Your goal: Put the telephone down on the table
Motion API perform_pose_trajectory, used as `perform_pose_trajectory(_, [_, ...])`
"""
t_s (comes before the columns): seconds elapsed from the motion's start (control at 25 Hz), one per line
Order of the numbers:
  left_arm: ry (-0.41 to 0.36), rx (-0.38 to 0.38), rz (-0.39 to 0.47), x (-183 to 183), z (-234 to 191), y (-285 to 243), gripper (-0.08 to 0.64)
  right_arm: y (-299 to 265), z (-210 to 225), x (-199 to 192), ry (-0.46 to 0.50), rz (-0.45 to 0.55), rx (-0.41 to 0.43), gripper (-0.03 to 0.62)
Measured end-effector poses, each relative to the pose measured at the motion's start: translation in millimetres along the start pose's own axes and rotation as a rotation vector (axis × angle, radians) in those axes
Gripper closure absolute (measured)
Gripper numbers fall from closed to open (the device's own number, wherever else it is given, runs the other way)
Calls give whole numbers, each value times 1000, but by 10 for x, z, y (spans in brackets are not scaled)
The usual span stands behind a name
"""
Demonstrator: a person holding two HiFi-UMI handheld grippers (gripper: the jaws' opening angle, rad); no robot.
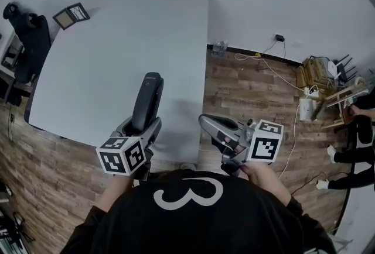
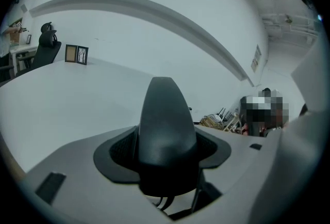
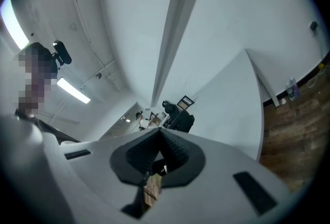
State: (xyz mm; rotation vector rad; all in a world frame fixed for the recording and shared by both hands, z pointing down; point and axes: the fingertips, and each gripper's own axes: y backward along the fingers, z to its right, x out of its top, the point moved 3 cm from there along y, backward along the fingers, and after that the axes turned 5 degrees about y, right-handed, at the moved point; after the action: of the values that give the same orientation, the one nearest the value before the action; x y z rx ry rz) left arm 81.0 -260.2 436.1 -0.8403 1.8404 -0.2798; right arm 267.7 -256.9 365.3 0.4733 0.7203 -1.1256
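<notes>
The left gripper [image 1: 145, 124], jaws wide, clamps the telephone [image 1: 149, 95] by one end near the table [image 1: 117, 42] edge, so an early release may tip it off; the right gripper [image 1: 204, 120] is closed, empty.

The left hand-held gripper [image 1: 142, 125] partly hides the telephone [image 1: 149, 95]

Cool, even light lay over the white table [image 1: 117, 42], with no glare and no hard shadows. Beyond the table, ceiling strip lights [image 3: 73, 91] burned bright in the right gripper view. Every view bowed toward dark, vignetted corners. Above the table, the near telephone handset [image 2: 165, 135] looked soft.
</notes>
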Motion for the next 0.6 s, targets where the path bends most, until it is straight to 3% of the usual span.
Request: perform_pose_trajectory(0.6, [-51,62,-88,-180,-84,-693,265,248,276,61,-24,9,-69,588])
